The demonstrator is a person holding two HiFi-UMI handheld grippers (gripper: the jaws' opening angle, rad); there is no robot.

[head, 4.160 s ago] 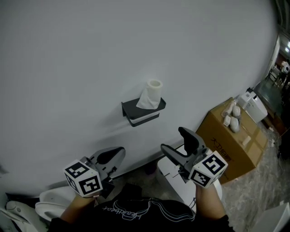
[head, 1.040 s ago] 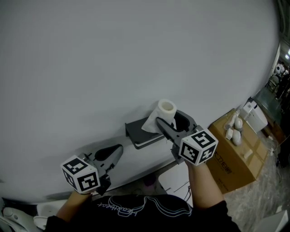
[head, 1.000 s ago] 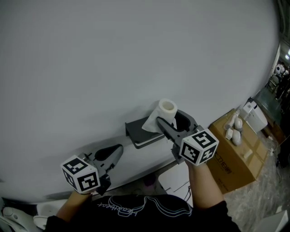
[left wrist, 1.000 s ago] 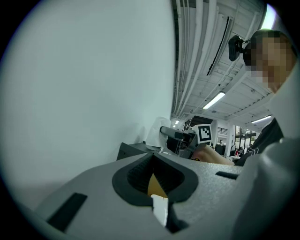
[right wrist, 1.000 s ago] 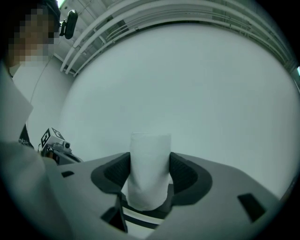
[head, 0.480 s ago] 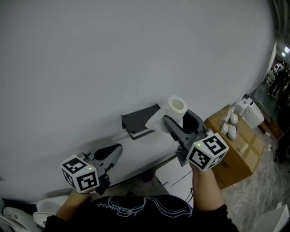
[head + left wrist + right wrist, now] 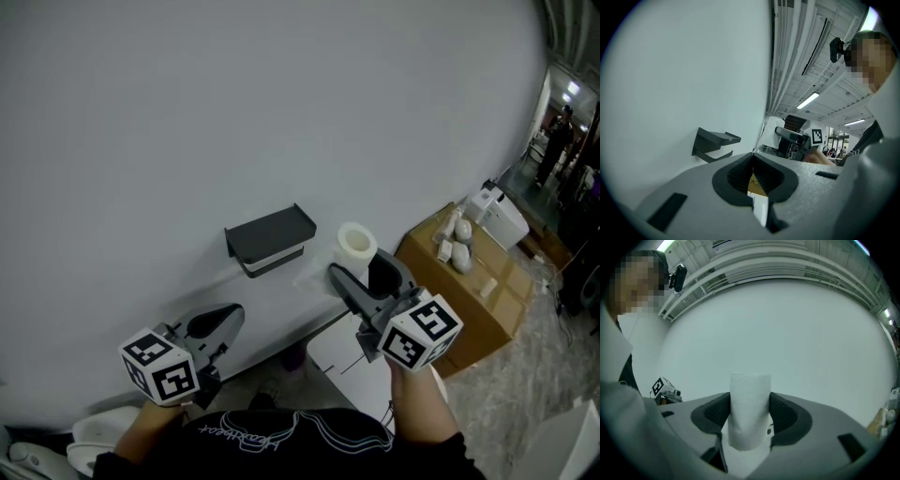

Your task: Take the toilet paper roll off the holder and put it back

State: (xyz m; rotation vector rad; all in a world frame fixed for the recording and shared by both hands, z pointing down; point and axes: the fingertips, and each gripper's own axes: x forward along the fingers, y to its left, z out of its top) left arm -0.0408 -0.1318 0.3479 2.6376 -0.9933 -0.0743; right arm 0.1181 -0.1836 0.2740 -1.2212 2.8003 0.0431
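The white toilet paper roll [image 7: 356,247] stands upright between the jaws of my right gripper [image 7: 359,272], which is shut on it. It hangs in the air to the right of the dark grey wall holder [image 7: 271,238], clear of it, with a loose sheet trailing left. In the right gripper view the roll [image 7: 749,408] fills the gap between both pads. My left gripper [image 7: 214,330] is low at the left, shut with nothing in it. In the left gripper view the holder [image 7: 715,145] shows bare on the wall, beyond my left gripper [image 7: 752,174].
A brown cardboard box [image 7: 464,281] with white objects on top stands at the right on the floor. A white box [image 7: 352,356] lies below my right hand. A white toilet [image 7: 98,433] sits at the bottom left. The plain white wall [image 7: 234,112] fills the background.
My right gripper has lifted the roll off the holder's top and carried it right and away from the wall. The left gripper has stayed in place.
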